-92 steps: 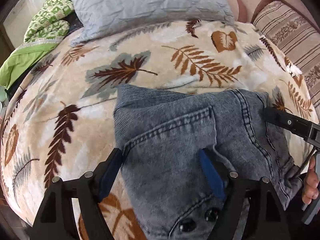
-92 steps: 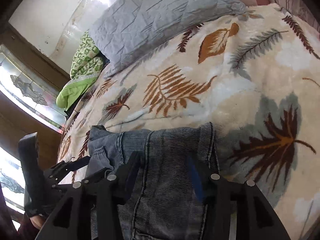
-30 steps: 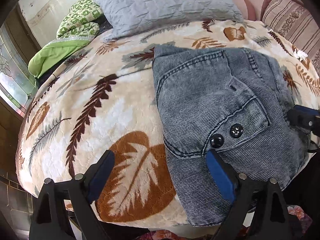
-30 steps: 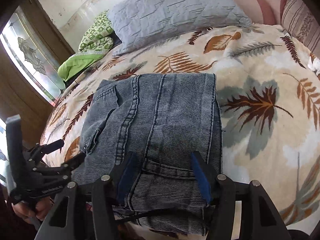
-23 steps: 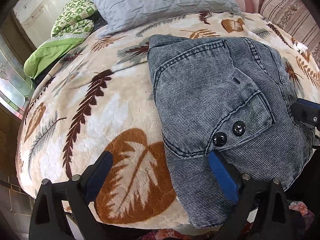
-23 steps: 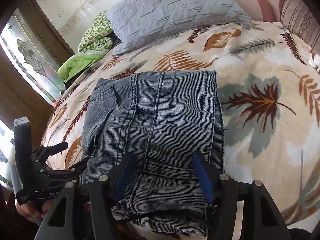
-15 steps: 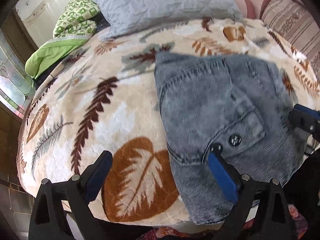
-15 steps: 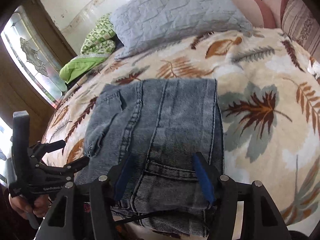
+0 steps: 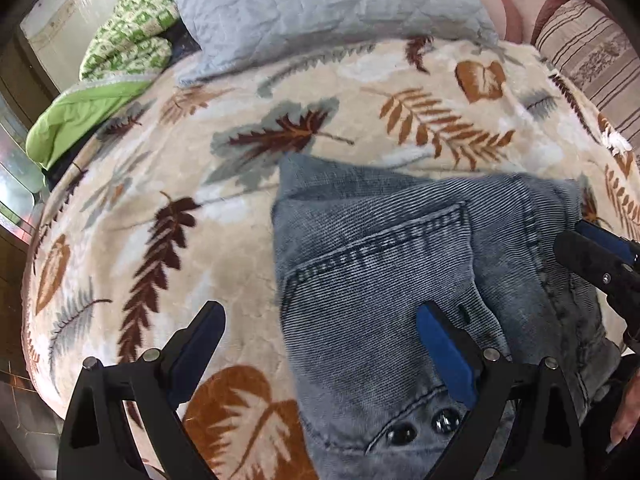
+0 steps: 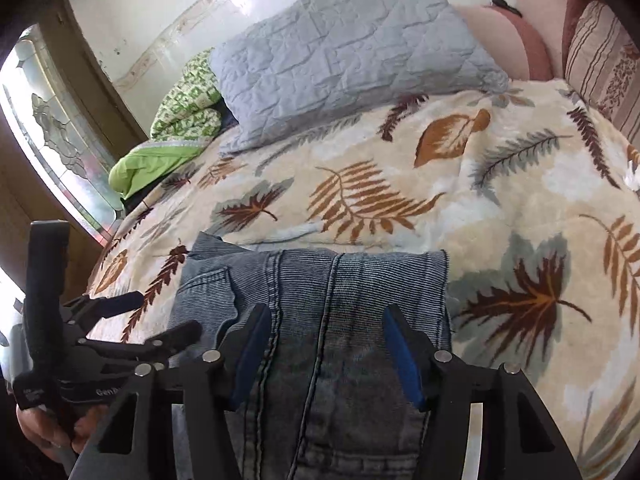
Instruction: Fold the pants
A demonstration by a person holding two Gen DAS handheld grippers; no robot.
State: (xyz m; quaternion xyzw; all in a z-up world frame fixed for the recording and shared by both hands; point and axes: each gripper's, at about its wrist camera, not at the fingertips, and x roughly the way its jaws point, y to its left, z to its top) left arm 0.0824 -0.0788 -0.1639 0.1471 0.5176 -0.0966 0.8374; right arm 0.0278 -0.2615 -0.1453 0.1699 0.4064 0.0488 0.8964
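Grey-blue denim pants (image 9: 400, 264) lie folded into a thick rectangle on the leaf-print blanket (image 9: 160, 200), near the bed's front edge. My left gripper (image 9: 320, 324) is open just above them, astride their left edge: one finger is over the blanket, the other over the denim near two dark buttons (image 9: 420, 428). In the right wrist view the pants (image 10: 340, 300) run under my right gripper (image 10: 326, 330). Its jaws are closing, with denim between the blue pads but not pinched. Each gripper shows in the other's view: the left gripper (image 10: 156, 318), the right gripper (image 9: 580, 240).
A grey quilted pillow (image 10: 340, 52) lies at the head of the bed, with a green folded blanket (image 10: 176, 128) to its left and a striped cushion (image 10: 600, 56) on the right. A window (image 10: 52, 136) is on the left. A hand (image 10: 40, 420) grips the left tool.
Both grippers have moved forward over the folded pants, which now sit lower and larger in each view. The pants themselves have not shifted on the bed.
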